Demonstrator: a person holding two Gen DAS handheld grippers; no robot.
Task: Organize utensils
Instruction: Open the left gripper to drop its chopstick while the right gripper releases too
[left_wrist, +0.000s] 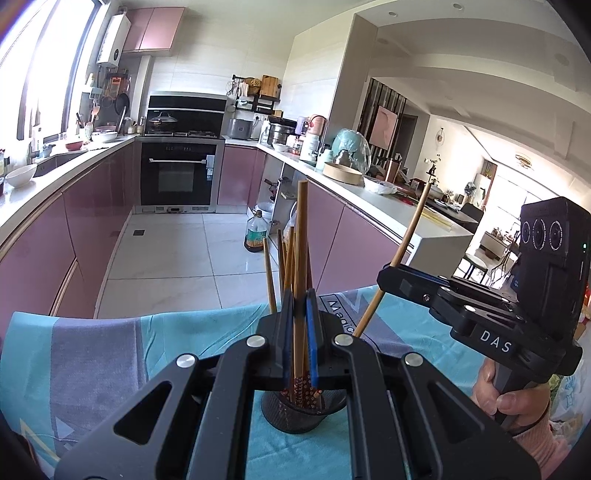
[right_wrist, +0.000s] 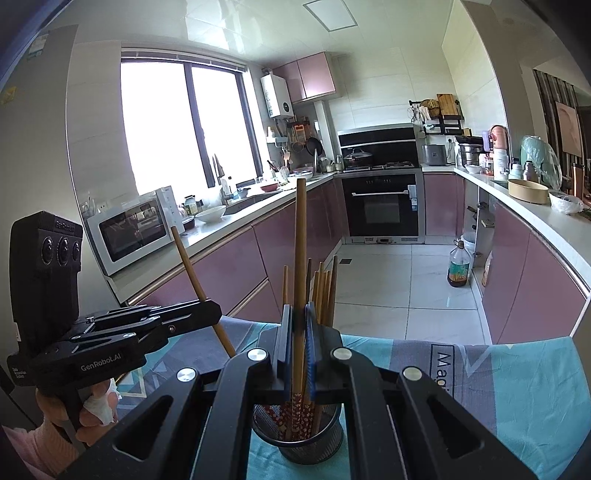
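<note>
Left wrist view: looks forward along its own fingers, close above the mesh cup (left_wrist: 295, 413) on the near cloth (left_wrist: 110, 350), facing the far oven (left_wrist: 179, 173); the other gripper shows at right. Right wrist view: same close, forward-looking stance over the cup (right_wrist: 299, 439), facing the oven (right_wrist: 382, 206) (window at left). Shared: cup, cloth, oven, far counters.

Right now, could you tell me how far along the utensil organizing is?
Several chopsticks already stand in the mesh holder. The left gripper and right gripper each clamp one chopstick above it. Both remain to be lowered and released.
</note>
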